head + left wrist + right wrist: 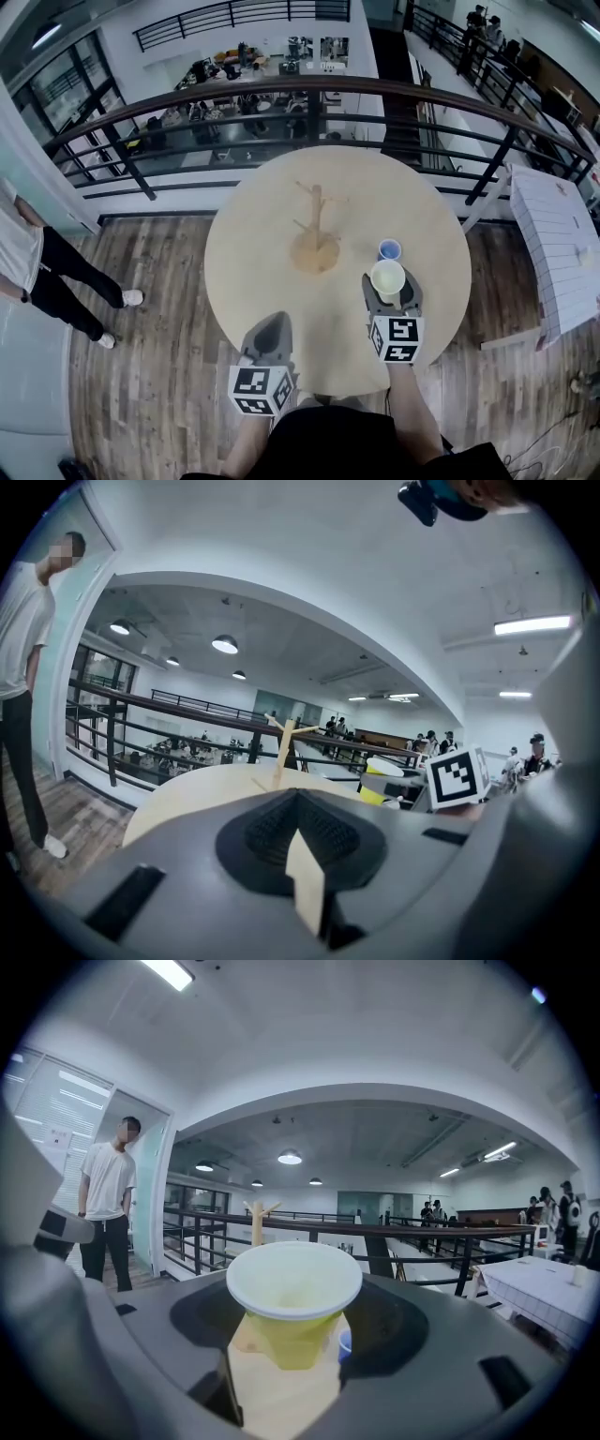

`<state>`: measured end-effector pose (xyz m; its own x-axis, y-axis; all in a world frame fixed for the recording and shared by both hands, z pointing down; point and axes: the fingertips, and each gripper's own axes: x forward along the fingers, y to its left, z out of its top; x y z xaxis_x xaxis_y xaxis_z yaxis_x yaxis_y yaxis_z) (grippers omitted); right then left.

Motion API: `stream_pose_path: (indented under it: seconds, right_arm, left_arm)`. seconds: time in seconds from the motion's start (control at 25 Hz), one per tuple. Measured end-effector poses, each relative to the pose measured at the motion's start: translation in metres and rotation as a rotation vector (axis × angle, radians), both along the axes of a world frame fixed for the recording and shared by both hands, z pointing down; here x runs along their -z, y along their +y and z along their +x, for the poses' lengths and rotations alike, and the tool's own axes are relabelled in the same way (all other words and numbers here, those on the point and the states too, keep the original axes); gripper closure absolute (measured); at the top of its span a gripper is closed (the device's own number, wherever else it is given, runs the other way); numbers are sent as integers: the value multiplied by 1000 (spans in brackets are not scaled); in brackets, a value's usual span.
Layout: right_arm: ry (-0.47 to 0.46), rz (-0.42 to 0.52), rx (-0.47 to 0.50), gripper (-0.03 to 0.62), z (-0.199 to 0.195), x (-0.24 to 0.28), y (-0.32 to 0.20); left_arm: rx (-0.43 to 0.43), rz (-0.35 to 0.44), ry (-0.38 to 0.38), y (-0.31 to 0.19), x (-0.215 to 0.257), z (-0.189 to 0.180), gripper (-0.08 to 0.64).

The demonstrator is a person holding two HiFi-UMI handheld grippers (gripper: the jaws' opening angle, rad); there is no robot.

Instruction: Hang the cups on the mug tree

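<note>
A bare wooden mug tree (316, 225) stands in the middle of the round table (246, 272); it also shows in the left gripper view as the mug tree (283, 750). My right gripper (391, 284) is shut on a yellow cup (387, 278), held upright with its mouth up, right of the tree. In the right gripper view the yellow cup (293, 1312) fills the gap between the jaws. A blue cup (389, 250) stands on the table just beyond it. My left gripper (271, 325) is shut and holds nothing, near the table's front edge.
A dark railing (187, 122) curves behind the table with a drop to a lower floor beyond. A person (47, 272) stands on the wood floor at the left. A white-covered table (553, 234) stands to the right.
</note>
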<state>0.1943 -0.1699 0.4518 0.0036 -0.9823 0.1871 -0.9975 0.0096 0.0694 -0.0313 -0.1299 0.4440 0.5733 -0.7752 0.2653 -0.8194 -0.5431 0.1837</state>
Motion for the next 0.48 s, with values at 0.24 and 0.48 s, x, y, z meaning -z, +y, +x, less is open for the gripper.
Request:
stream_pose_path:
  seconds: [0.24, 0.48]
  right_arm:
    - [248, -37, -9, 270, 16, 21, -15]
    - [661, -39, -51, 270, 33, 53, -24]
  left_arm:
    - [1, -1, 5, 0, 0, 0, 558]
    - [15, -6, 38, 0, 2, -2, 558]
